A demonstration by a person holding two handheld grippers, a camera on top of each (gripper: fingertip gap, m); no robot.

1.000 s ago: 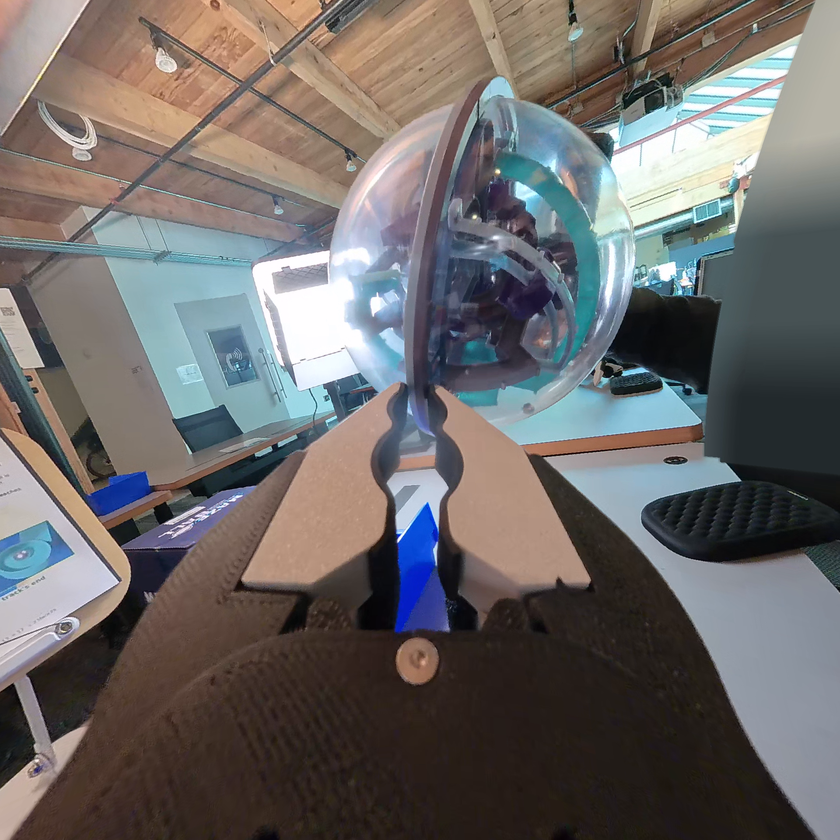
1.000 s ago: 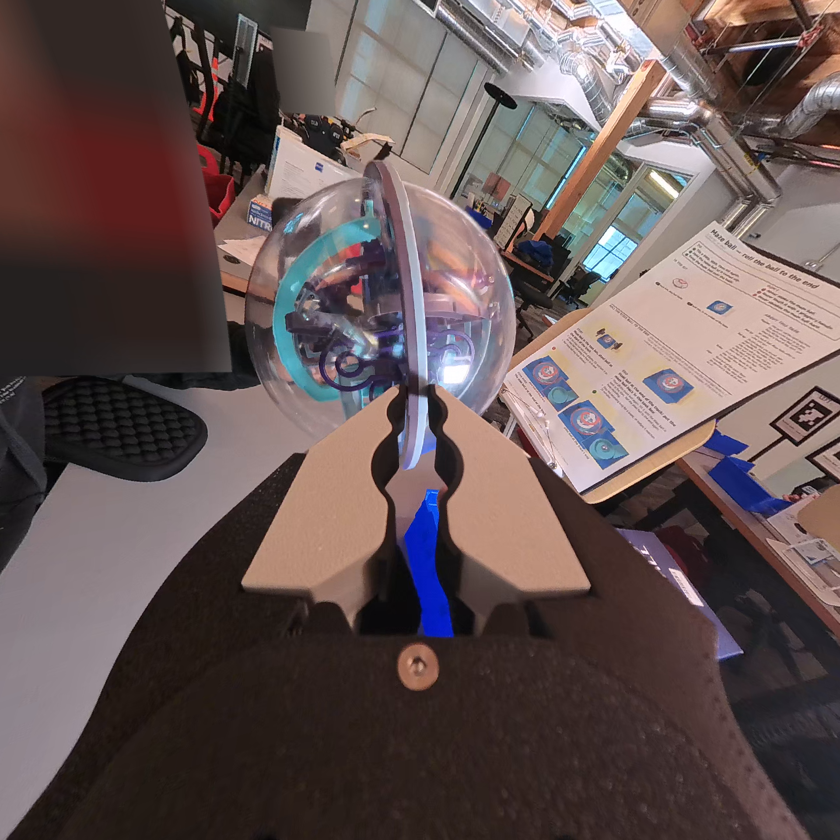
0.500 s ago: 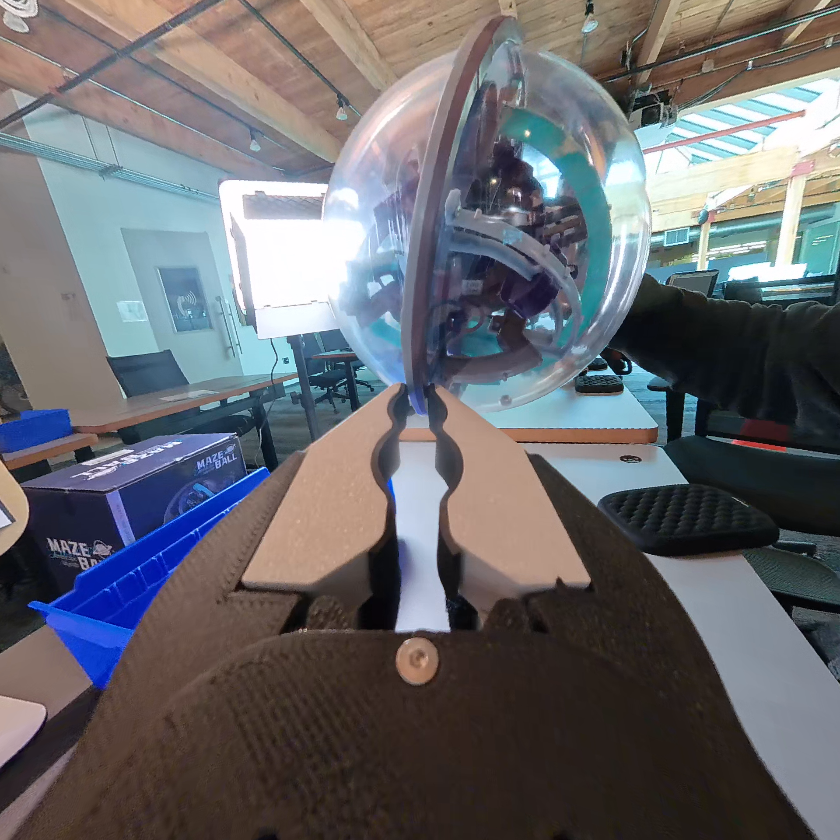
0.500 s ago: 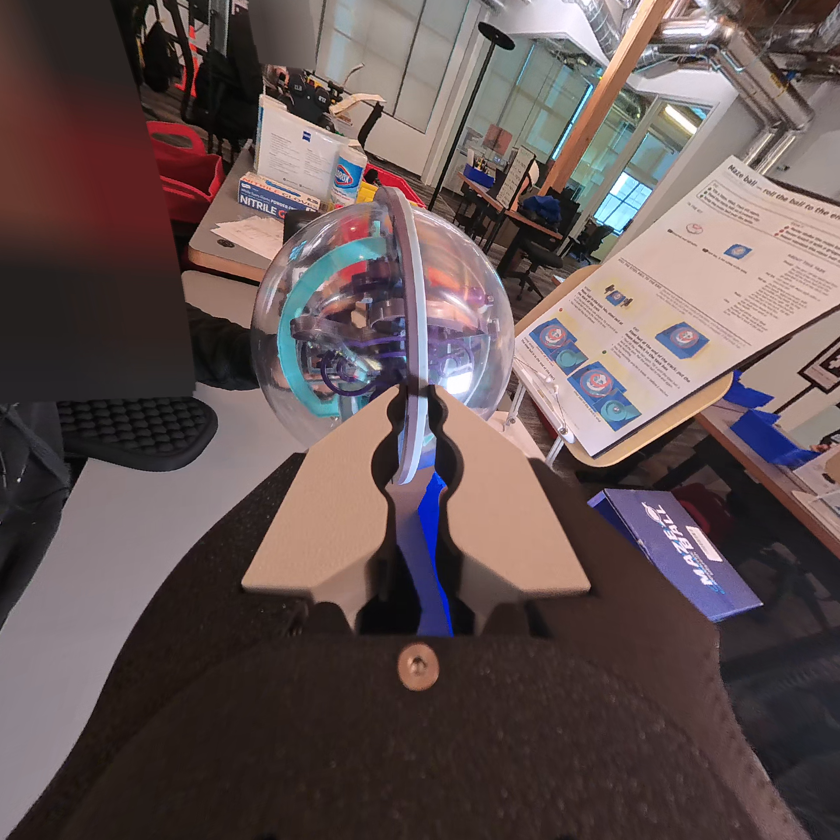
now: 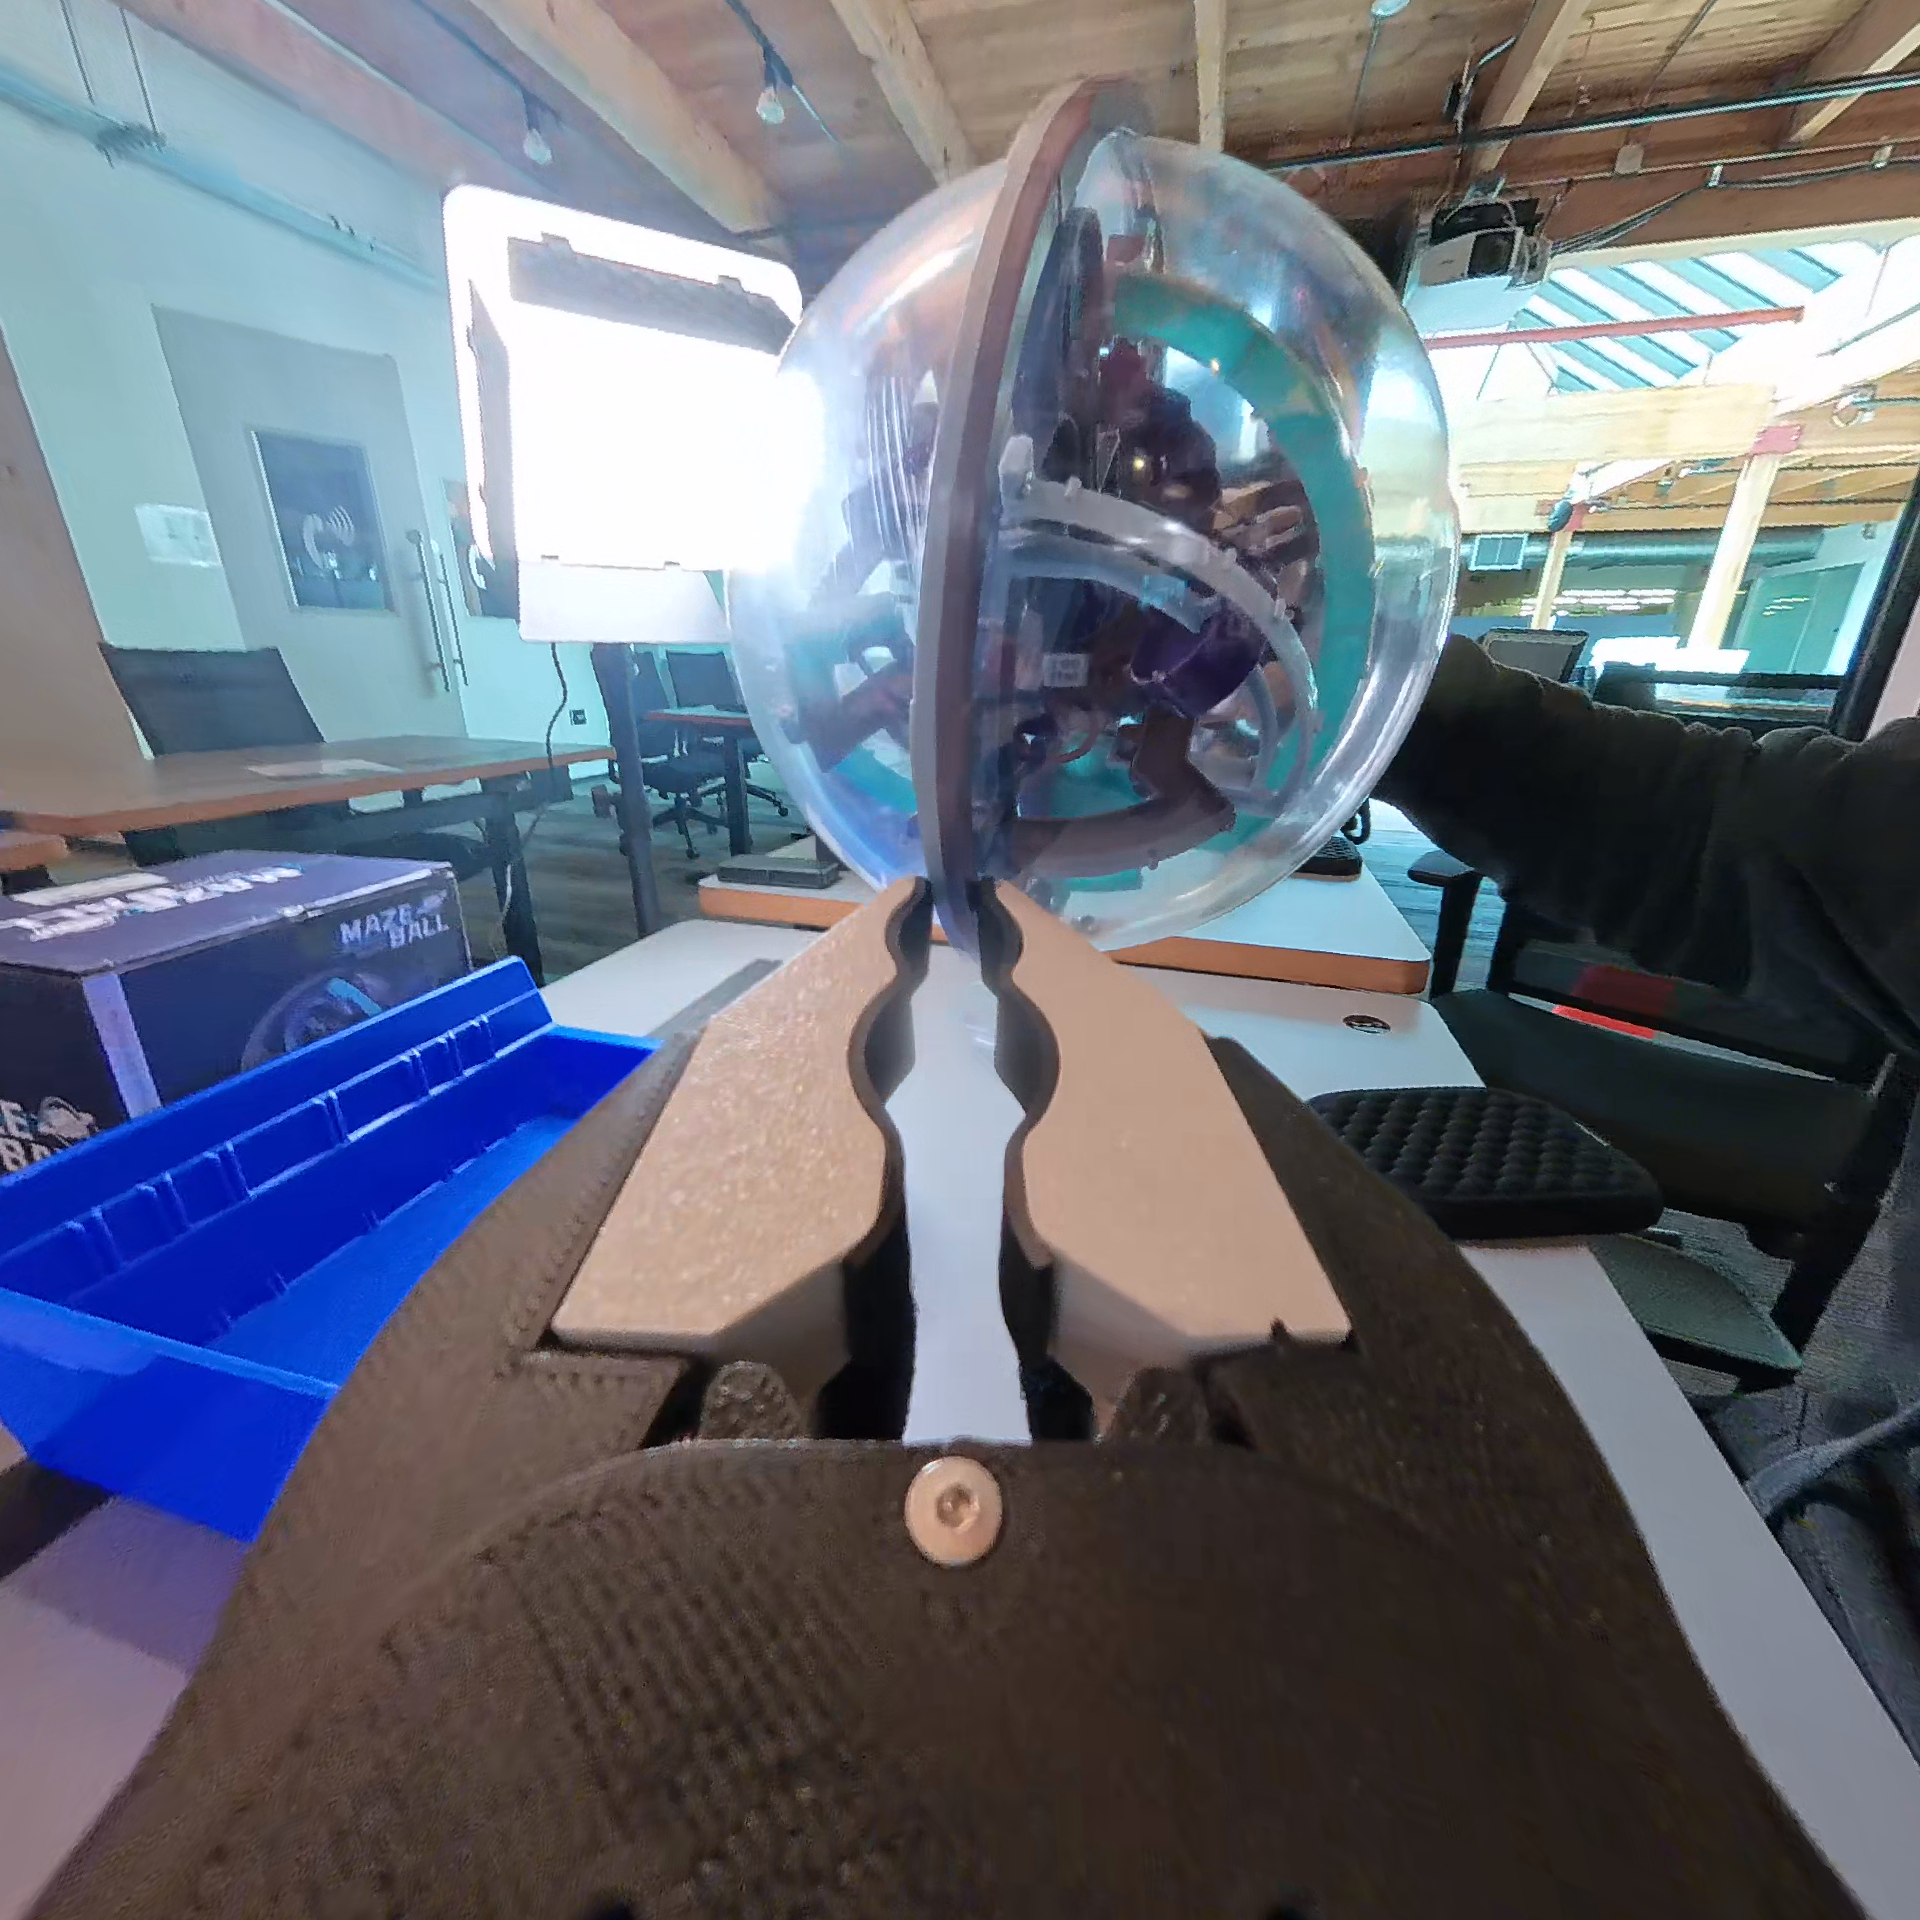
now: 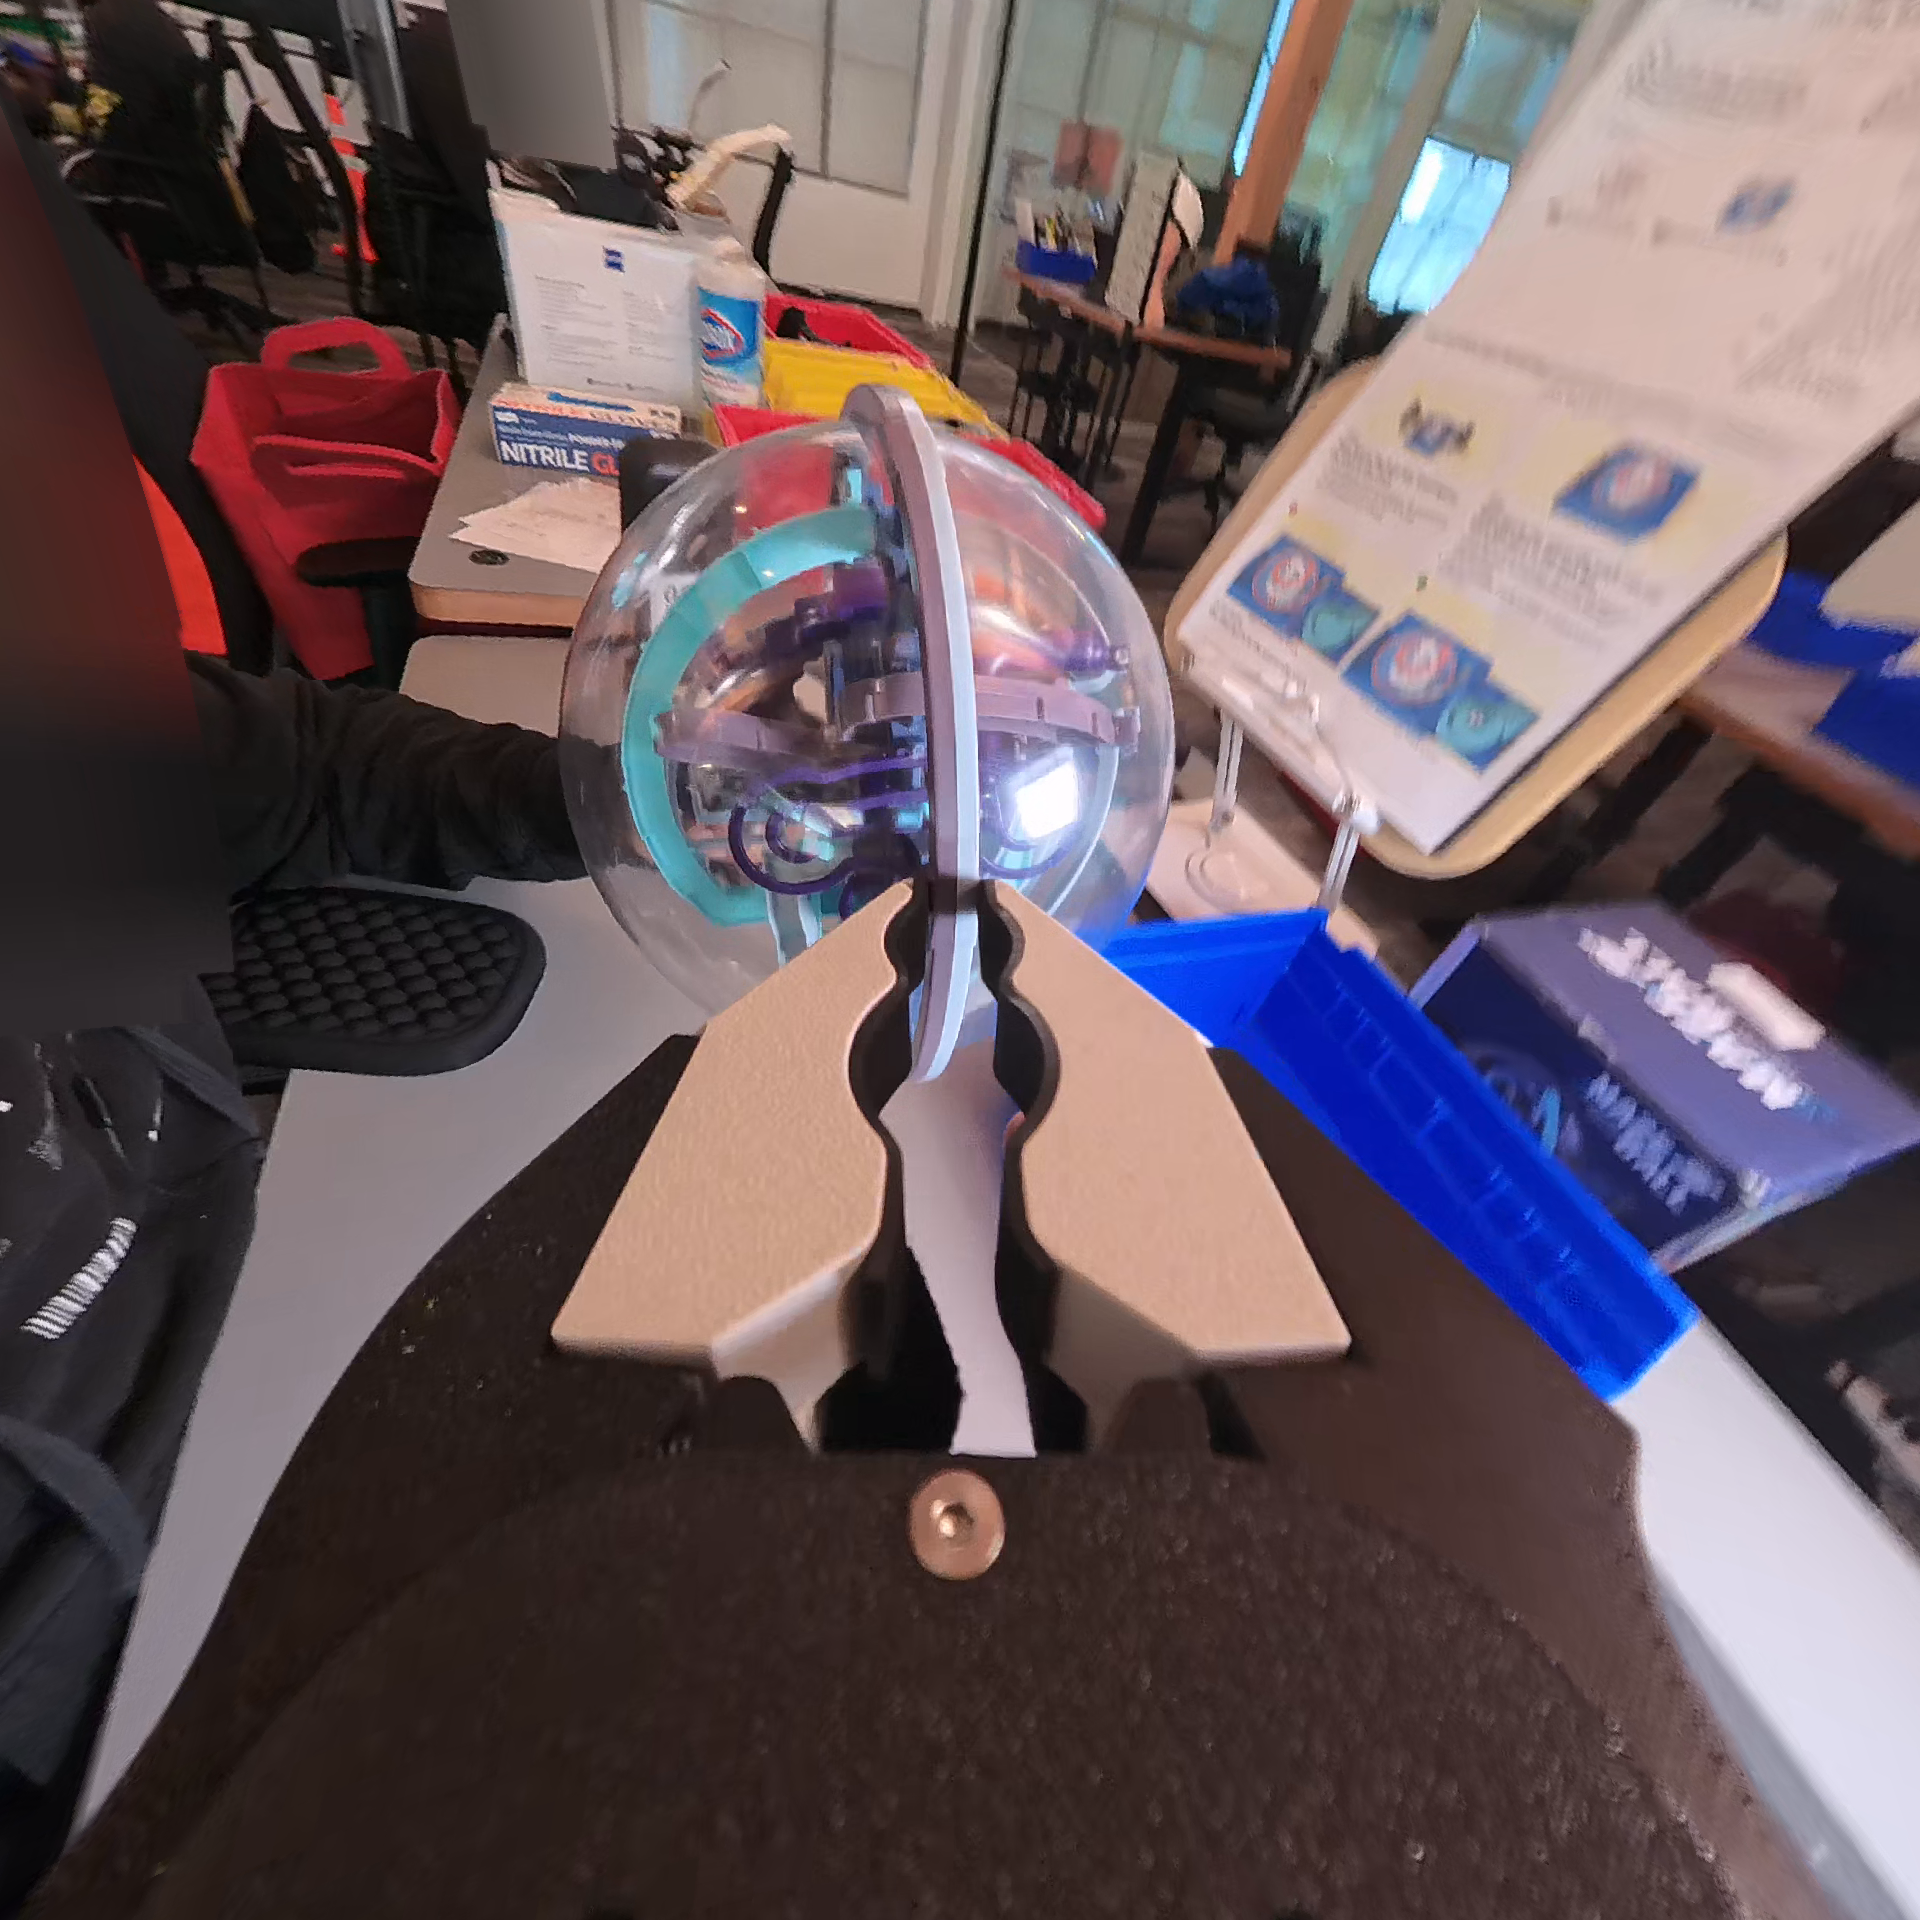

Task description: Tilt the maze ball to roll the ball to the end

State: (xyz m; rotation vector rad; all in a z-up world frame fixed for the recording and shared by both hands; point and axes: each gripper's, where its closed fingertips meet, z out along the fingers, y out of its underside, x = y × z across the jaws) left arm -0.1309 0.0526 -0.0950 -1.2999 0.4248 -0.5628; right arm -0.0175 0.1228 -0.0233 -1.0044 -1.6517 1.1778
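Open-plan office: desks [image 5: 312,774], swivel chairs [image 5: 681,774], exposed timber ceiling [image 5: 935,62].

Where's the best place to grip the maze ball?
On the flat equatorial rim, edge-on with a claw finger on each face. The clear sphere is smooth and curved; the thin projecting ring is its only flat part. Both the left claw and right claw pinch it there, apparently from opposite sides.

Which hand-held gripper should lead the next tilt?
Neither clearly: left hand-held gripper and right hand-held gripper both pinch the maze ball by its rim. Tilt together.
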